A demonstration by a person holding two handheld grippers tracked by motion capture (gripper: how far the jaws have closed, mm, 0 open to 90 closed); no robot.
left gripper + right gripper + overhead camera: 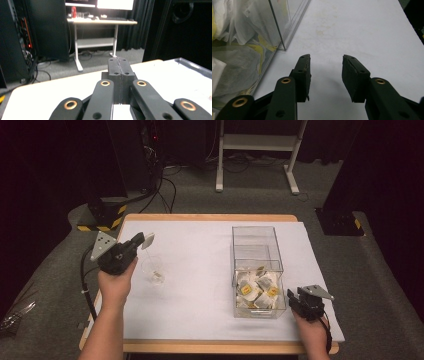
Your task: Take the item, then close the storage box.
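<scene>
At table left, left gripper (141, 241) clenched on a tea bag (148, 240), held above a clear glass cup (153, 270). Centre-right, clear box (257, 242) holds more tea bags (256, 290). Just right of the box, right gripper (325, 75) rests released, jaws apart, nothing between.

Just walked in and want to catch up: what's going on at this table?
A person works two handheld grippers at a white-covered table. The left gripper is shut on a tea bag's tag, with the tea bag in a clear glass cup. The right gripper rests open on the table, nothing between its fingers, beside the clear box of tea bags.
</scene>
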